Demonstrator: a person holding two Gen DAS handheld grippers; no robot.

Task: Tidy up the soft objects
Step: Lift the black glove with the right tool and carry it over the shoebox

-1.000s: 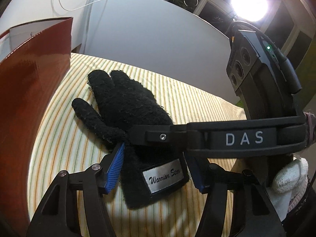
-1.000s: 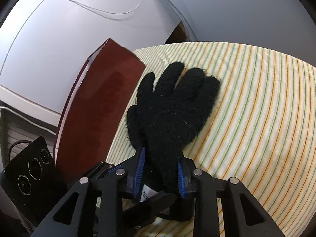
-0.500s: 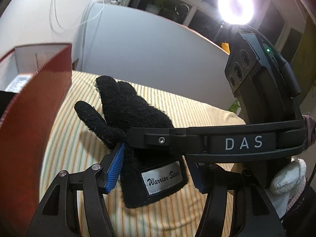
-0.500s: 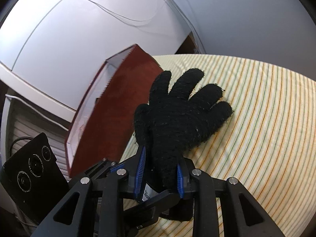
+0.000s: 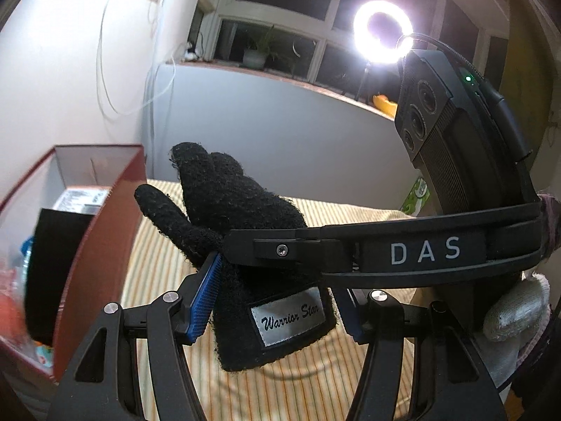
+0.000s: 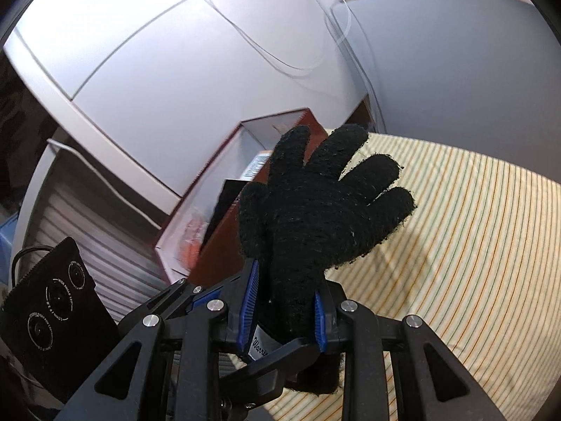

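Two hand-held grippers hold one black fleece glove (image 5: pixel 242 231) aloft above a striped bed (image 5: pixel 315 379), beside a red box (image 5: pixel 101 245).

Light and limp, the glove sags wherever unsupported, so the cuff is the sure hold. At left, the left hand-held gripper (image 5: pixel 277 301) brackets the labelled cuff, half-wide; the right hand-held gripper (image 6: pixel 285 310) pinches it narrowly. A second earlier the glove lay flat on the bed; now it hangs clear, the box's open top in sight.

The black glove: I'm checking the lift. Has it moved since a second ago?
Yes. The black glove has risen off the striped cloth, toward the red box.
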